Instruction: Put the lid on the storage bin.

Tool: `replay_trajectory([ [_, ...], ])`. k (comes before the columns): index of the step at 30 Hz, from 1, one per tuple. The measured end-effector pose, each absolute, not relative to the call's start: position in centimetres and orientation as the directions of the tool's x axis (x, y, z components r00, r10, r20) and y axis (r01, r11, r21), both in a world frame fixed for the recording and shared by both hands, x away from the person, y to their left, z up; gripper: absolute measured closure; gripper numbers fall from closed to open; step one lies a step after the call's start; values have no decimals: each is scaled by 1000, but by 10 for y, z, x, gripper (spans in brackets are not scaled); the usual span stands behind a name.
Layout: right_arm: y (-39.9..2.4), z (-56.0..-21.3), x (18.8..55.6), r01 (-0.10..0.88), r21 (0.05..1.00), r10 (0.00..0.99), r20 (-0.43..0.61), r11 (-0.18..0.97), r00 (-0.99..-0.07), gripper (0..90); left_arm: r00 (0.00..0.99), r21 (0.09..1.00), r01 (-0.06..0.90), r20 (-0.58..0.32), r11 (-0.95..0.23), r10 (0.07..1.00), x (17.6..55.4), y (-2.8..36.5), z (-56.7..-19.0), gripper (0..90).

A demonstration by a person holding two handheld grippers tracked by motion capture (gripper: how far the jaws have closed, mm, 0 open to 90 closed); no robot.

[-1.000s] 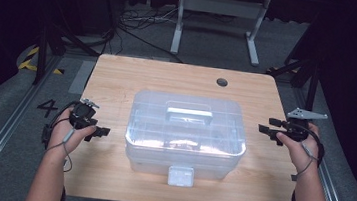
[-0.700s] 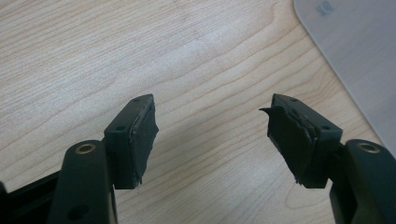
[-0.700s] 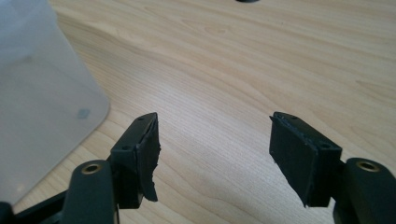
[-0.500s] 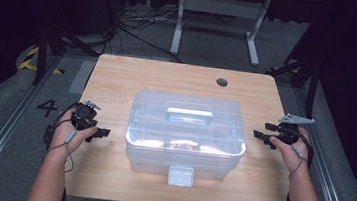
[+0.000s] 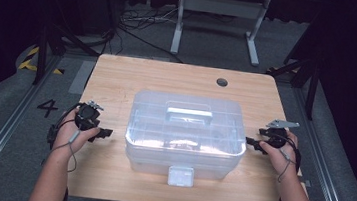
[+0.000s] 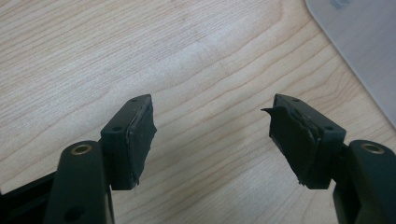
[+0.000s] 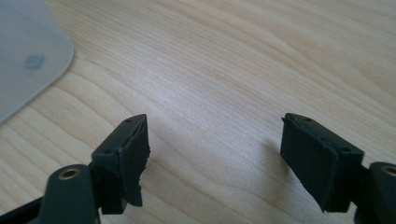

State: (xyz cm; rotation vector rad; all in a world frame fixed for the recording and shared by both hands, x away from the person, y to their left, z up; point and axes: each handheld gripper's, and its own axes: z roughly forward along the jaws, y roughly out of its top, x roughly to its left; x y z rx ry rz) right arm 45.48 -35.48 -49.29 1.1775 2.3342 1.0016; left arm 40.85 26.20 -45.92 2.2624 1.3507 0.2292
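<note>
- Storage box [image 5: 185, 134] sits mid-desk [image 5: 119, 74], long axis running across, between your hands.
- Left hand-held gripper [image 5: 105, 133] and right hand-held gripper [image 5: 251, 143] flank its ends, both gaping and empty; right nearer.

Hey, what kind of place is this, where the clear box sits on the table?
Likely a lab or recording studio, not a home: a bare wooden table ringed by dark drapes, loose cables on grey carpet, metal floor rails, and hazard tape. The clear plastic box looks staged.
</note>
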Motion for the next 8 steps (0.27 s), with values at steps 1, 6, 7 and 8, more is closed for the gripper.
replay_trajectory([
  [1,-354,-494,454,558,722,801,8,409,-598,234,497,493,777,-99,-391,862,409,261,-460,311],
  [6,-353,-495,454,552,729,800,9,406,-600,231,491,502,772,-83,-389,867,410,257,-462,291],
  [7,-354,-495,454,552,732,800,13,401,-599,227,498,504,768,-84,-394,863,410,258,-462,290],
  [8,-354,-495,454,552,732,800,17,399,-600,226,501,507,766,-85,-396,861,411,258,-462,288],
])
